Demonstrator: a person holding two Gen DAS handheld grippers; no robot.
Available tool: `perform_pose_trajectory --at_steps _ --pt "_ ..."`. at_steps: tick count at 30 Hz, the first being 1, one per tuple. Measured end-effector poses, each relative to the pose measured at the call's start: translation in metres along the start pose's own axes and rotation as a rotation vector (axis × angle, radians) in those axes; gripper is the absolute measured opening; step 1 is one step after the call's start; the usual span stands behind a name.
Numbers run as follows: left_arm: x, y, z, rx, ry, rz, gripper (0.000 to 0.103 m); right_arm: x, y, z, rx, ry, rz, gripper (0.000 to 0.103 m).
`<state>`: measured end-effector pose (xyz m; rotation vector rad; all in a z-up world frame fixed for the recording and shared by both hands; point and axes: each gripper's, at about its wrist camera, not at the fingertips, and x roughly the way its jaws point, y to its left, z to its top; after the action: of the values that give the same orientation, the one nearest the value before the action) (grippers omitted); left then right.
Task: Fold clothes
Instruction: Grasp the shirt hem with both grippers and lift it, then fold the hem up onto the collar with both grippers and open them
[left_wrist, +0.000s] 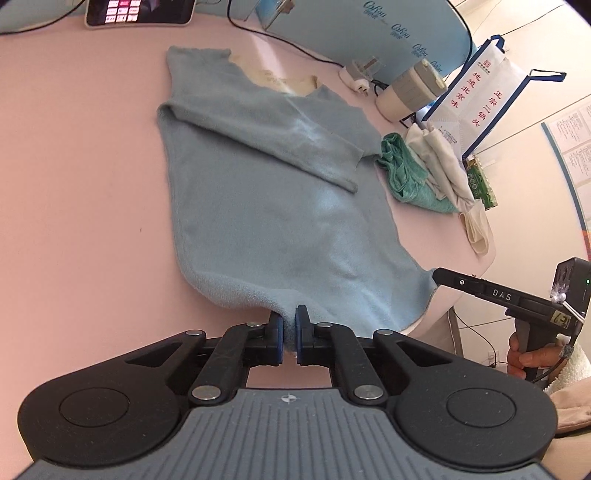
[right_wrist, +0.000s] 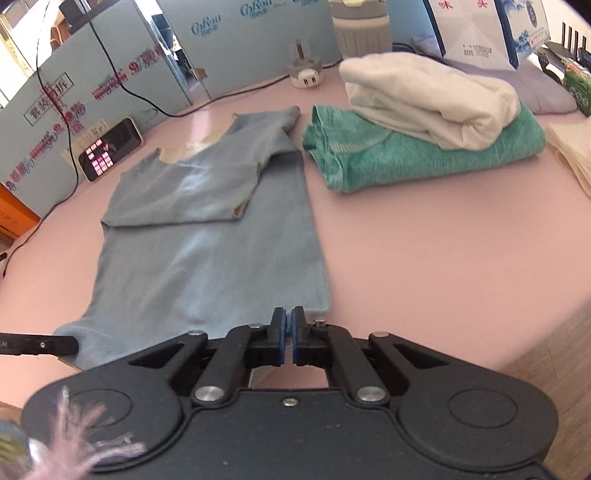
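A light blue sweater lies flat on the pink table, neckline at the far end and both sleeves folded across the chest. My left gripper is shut on the near hem, and fabric bunches between its blue pads. The right gripper pinches the hem's other corner, which is raised off the table edge. In the right wrist view the sweater stretches away from my right gripper, which is shut at the hem's right corner. The left gripper holds the left corner.
A folded green garment with a white one on top sits right of the sweater. A lit phone, a charger plug, a grey bottle and a paper bag stand along the back. The table edge runs close on the right.
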<state>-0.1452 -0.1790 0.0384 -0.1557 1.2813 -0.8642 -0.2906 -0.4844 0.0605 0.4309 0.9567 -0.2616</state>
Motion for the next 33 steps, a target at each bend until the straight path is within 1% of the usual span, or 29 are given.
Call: perform_pose_trajectory --at_steps 5,8,11,13,16,19,21,25,29,30,31,32,33 --pt "-0.010 0.000 0.020 0.010 -0.054 0.000 0.006 -0.009 0.010 0.028 -0.022 -0.089 0.032 0.003" --pt "-0.014 0.001 0.040 0.019 -0.103 0.011 0.006 -0.006 0.013 0.050 -0.036 -0.134 0.049 0.003" --pt "-0.014 0.002 0.069 0.045 -0.160 0.027 0.006 0.002 0.015 0.073 -0.049 -0.178 0.066 0.003" --pt "-0.008 0.007 0.095 0.048 -0.191 0.047 0.006 0.014 0.016 0.093 -0.049 -0.207 0.074 0.003" --pt "0.006 0.016 0.131 0.050 -0.216 0.089 0.006 0.036 0.016 0.121 -0.040 -0.238 0.070 0.003" --pt "0.023 0.023 0.160 0.043 -0.221 0.131 0.006 0.060 0.016 0.146 -0.024 -0.249 0.070 0.003" --pt "0.033 0.027 0.173 0.028 -0.219 0.151 0.006 0.076 0.017 0.159 -0.027 -0.245 0.064 0.003" --pt "0.050 0.035 0.188 -0.004 -0.206 0.178 0.006 0.104 0.018 0.180 -0.043 -0.216 0.069 0.004" --pt "0.061 0.046 0.196 -0.064 -0.201 0.197 0.008 0.130 0.012 0.192 -0.055 -0.171 0.052 0.005" --pt "0.062 0.048 0.198 -0.075 -0.204 0.205 0.013 0.135 0.010 0.194 -0.055 -0.163 0.045 0.009" --pt "0.062 0.050 0.200 -0.081 -0.210 0.219 0.018 0.140 0.008 0.196 -0.056 -0.157 0.034 0.009" --pt "0.061 0.051 0.202 -0.084 -0.217 0.233 0.030 0.144 0.006 0.198 -0.057 -0.148 0.027 0.009" --pt "0.059 0.052 0.204 -0.083 -0.227 0.250 0.037 0.146 0.005 0.200 -0.059 -0.142 0.025 0.009"
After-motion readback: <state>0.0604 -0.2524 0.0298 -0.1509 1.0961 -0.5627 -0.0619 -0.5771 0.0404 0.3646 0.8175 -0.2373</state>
